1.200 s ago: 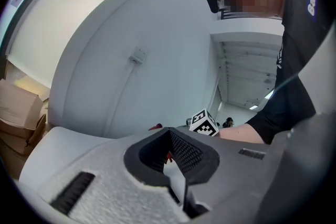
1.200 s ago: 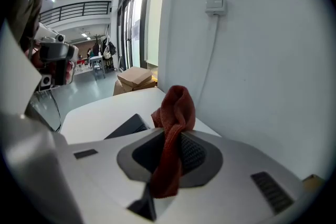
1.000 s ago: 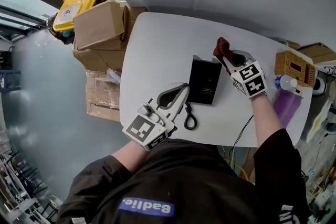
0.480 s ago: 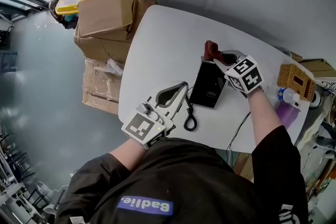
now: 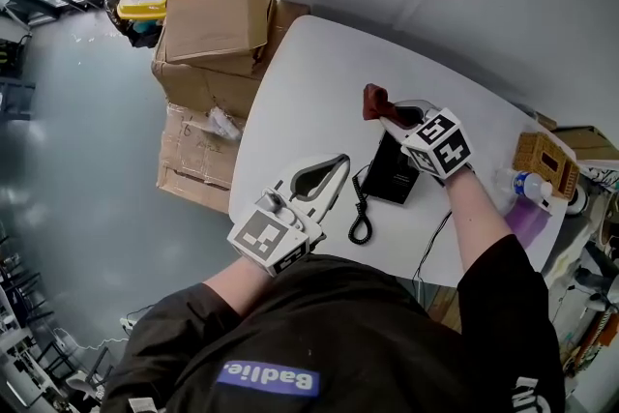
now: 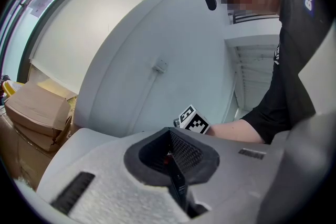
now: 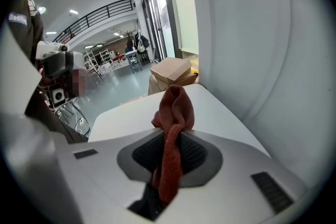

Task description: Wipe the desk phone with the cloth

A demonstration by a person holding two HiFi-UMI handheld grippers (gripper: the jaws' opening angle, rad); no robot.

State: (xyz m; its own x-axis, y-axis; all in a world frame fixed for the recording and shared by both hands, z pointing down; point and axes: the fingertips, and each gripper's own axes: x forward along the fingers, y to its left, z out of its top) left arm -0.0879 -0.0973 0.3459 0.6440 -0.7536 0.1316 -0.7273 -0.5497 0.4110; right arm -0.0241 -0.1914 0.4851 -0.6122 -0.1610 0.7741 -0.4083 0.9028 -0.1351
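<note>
Right gripper [image 5: 391,118] clamps cloth [image 5: 373,100], bunched end forward for wiping, above phone [image 5: 392,177] mid-frame; left gripper [image 5: 334,165], jaws together, parked clear lower left.

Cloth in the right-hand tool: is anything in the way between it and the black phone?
Nothing visible does. The right gripper, shut on the cloth, is over the far end of the phone. The coiled cord lies by the phone's near left corner, out of the path.
</note>
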